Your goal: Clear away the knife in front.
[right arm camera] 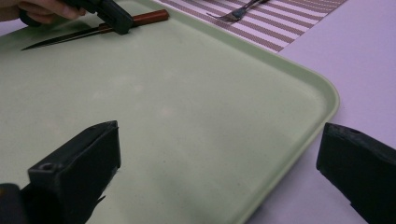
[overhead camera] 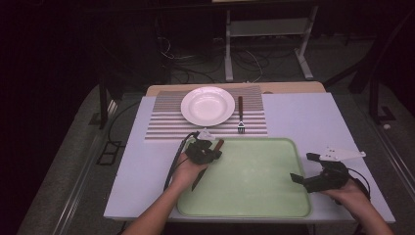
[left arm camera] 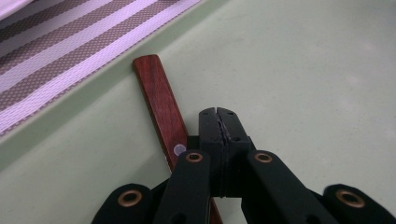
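Pale green plastic makes up the tray (overhead camera: 254, 196) that sits on the white table (overhead camera: 298, 112) in the high view. At the tray's near-left corner the left gripper (overhead camera: 208, 149) is pinched on a wooden-handled knife (overhead camera: 218, 145), whose handle sticks out toward the striped placemat (overhead camera: 166, 122) while the dark blade runs back under the hand. Beyond the tray, the placemat carries a white plate (overhead camera: 208, 105) with a fork (overhead camera: 240, 115) just to its right. The right gripper (overhead camera: 306, 169) hangs over the tray's right rim, jaws spread with nothing between them

From the left gripper view, the two black jaws are pressed together at their tips, and the knife's reddish-brown handle (left arm camera: 161, 100) lies slanted on the tray floor (left arm camera: 303, 70), passing under the jaws' left side. The handle's far end almost meets the tray rim, with the placemat (left arm camera: 70, 42) beyond it

From the right gripper view, its own jaws stand wide apart, one over the tray (right arm camera: 187, 116), the other over the table (right arm camera: 355, 60). Far off, the left gripper (right arm camera: 114, 18) clamps the knife (right arm camera: 149, 17) where handle meets blade; the fork (right arm camera: 238, 13) lies on the placemat (right arm camera: 299, 23)
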